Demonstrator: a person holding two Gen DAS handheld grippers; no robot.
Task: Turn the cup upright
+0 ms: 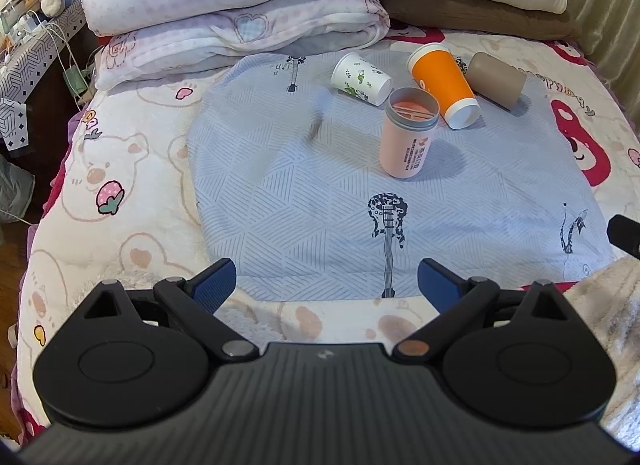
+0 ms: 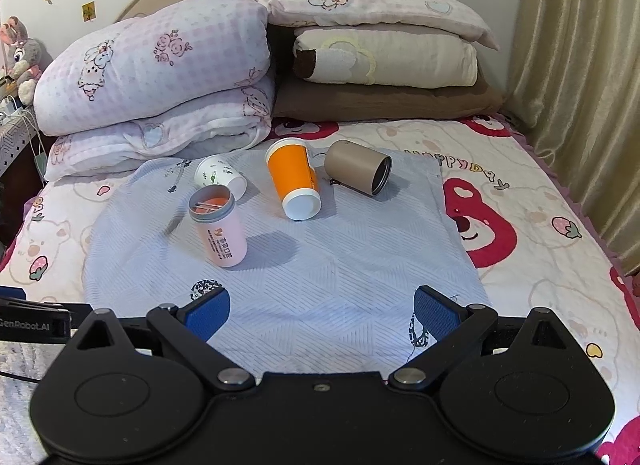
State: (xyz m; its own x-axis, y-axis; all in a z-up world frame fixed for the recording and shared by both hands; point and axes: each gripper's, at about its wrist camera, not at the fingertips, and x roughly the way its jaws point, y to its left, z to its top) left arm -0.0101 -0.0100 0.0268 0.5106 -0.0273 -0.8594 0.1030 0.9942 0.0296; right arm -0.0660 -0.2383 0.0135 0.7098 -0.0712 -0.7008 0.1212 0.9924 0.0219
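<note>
Left wrist: both tools (image 1: 326,285) (image 2: 322,315) wide open, empty.

The right gripper (image 2: 322,307) hovers over the near edge of a pale blue cloth (image 2: 360,285), jaws spread wide and empty. On the cloth, a pink cup (image 2: 220,227) stands upright, mouth up. Behind it, a white patterned cup (image 2: 220,177), an orange cup (image 2: 294,183) and a brown cup (image 2: 358,167) lie on their sides. Folded quilts (image 2: 156,77) are stacked beyond the cloth.
</note>
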